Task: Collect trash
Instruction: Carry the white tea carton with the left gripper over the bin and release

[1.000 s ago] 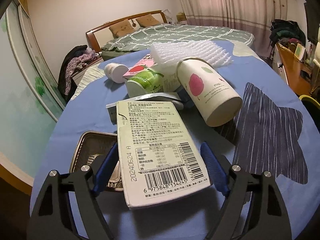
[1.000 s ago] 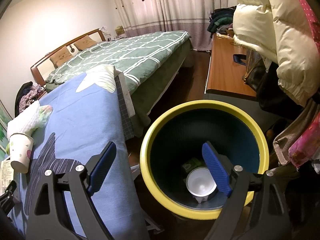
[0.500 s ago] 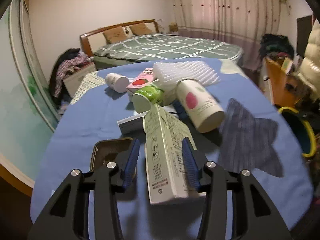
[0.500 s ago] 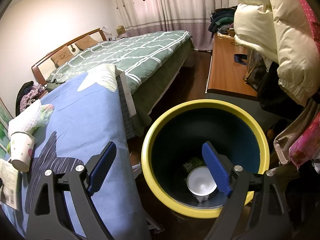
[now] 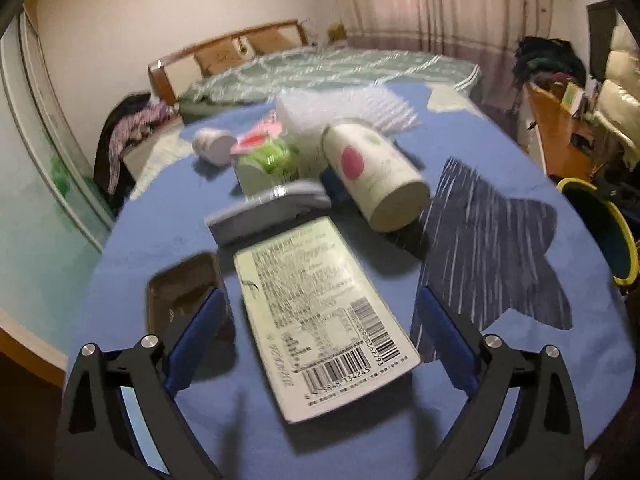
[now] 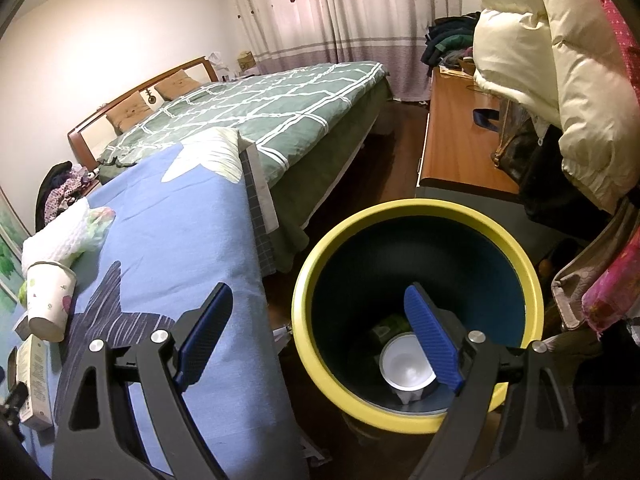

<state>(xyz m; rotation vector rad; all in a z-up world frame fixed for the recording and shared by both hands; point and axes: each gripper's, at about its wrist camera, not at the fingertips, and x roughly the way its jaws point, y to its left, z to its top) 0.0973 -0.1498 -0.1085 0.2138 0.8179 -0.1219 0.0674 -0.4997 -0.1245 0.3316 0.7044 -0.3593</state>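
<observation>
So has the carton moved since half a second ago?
Yes. The carton stood on edge, pinched between the left gripper jaws; now it lies flat on the blue cloth beside the tray, jaws opening clear of it.

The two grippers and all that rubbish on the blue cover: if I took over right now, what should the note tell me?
Left gripper: jaws opening, carton lying flat between them, not gripped.
Right gripper: open, empty, above the yellow bin.
Done: a white cup and something green already lie in the bin.
Left: carton, paper cup, small tray and the pile behind them on the blue cover.
</observation>
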